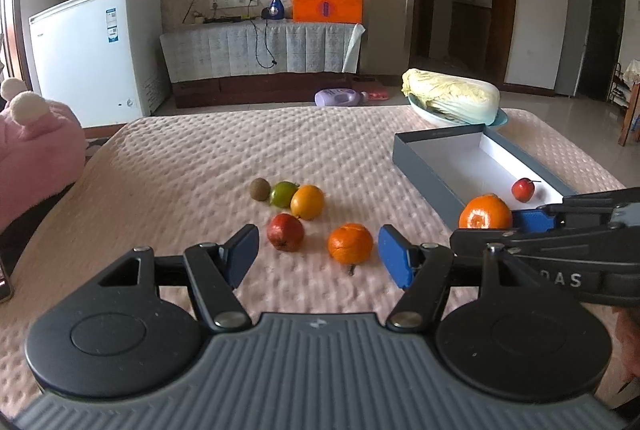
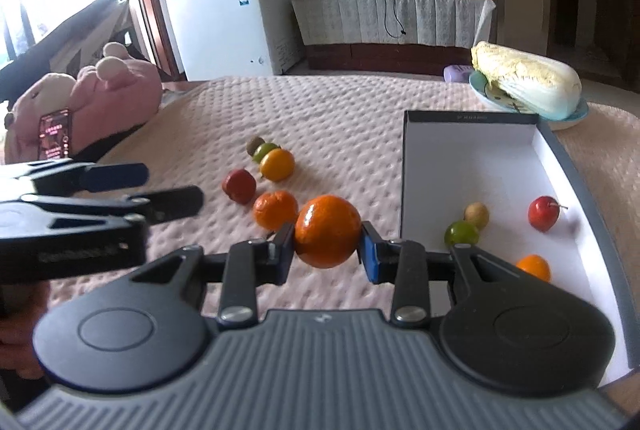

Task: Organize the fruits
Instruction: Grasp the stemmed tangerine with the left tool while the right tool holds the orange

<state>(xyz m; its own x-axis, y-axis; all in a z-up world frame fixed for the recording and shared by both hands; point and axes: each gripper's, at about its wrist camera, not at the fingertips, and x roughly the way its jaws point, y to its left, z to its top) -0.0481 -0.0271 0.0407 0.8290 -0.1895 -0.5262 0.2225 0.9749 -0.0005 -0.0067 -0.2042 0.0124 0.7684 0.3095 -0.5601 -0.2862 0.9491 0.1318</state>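
While the left wrist view looks down its own left claw [image 1: 318, 254], whose jaws stand apart with nothing between them, a loose tangerine [image 1: 350, 243] lies on the pink quilted bench [image 1: 200, 158] just ahead of the gap, a touch right of centre. It is round, bright orange, dimpled, with a short stem toward the camera; being near-spherical, it offers no long axis to line up on. A dark red fruit [image 1: 285, 232] sits just beside it to the left, with a yellow-orange fruit [image 1: 307, 202], a green fruit [image 1: 282, 194] and a brown fruit [image 1: 259, 189] in a row behind. To the right, the right claw [image 1: 516, 222] reaches in from the side, clamped on a second, held orange [image 1: 485, 212], near the near wall of the grey box [image 1: 424, 170], which holds a small red fruit [image 1: 523, 189].

In the right wrist view, the blue pads [image 2: 370, 254] press both sides of the glossy orange, lifted clear of the bench. The box opening lies ahead and to the right, so I judge the coming move a short carry rightward. The left claw is nearer the loose tangerine.
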